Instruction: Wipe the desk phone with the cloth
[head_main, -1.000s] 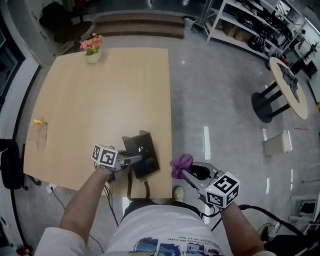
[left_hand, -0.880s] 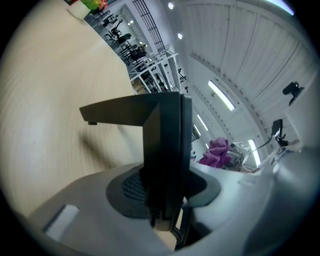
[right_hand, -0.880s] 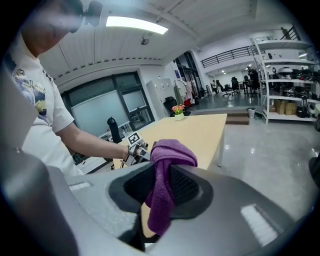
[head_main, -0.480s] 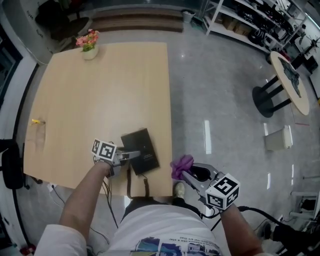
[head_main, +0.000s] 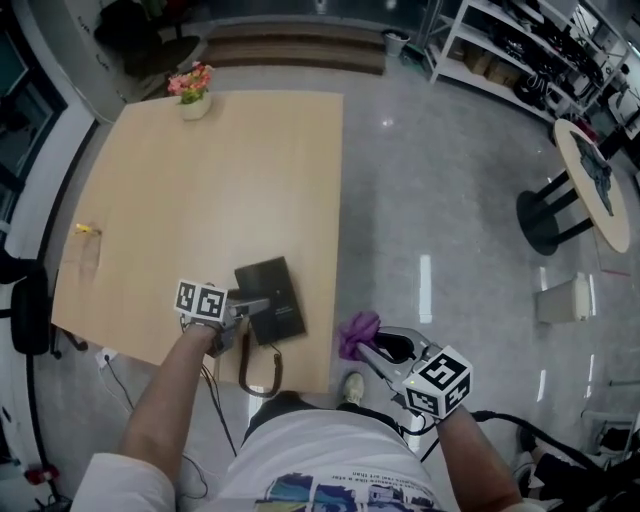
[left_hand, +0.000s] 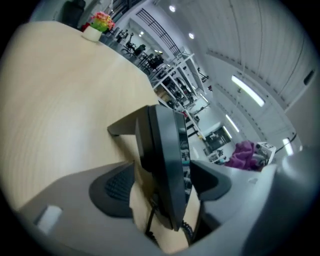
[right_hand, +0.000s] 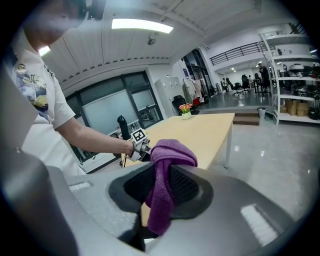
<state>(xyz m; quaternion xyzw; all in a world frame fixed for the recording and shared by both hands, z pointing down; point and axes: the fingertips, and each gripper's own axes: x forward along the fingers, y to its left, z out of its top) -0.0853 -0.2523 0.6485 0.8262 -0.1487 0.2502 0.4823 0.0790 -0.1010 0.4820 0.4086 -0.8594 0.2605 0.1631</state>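
The black desk phone (head_main: 268, 300) lies near the wooden table's (head_main: 200, 180) front edge, and its cord (head_main: 258, 375) hangs over that edge. My left gripper (head_main: 252, 308) reaches it from the near left. In the left gripper view the phone's edge (left_hand: 165, 155) stands between the jaws. The jaws are opening, and a gap shows at each pad (left_hand: 117, 187). My right gripper (head_main: 372, 345) hovers off the table to the right, over the floor. It is shut on a purple cloth (right_hand: 165, 180), which drapes down between its pads.
A small pot of pink flowers (head_main: 192, 92) stands at the table's far left corner. A yellow scrap (head_main: 86, 230) lies near the left edge. Grey floor lies right of the table, with a round side table (head_main: 590, 180) and shelving (head_main: 520, 50) beyond.
The phone went from tipped up to lying flat and has shifted a little left with my left gripper. The right gripper with the cloth has stayed about where it was.
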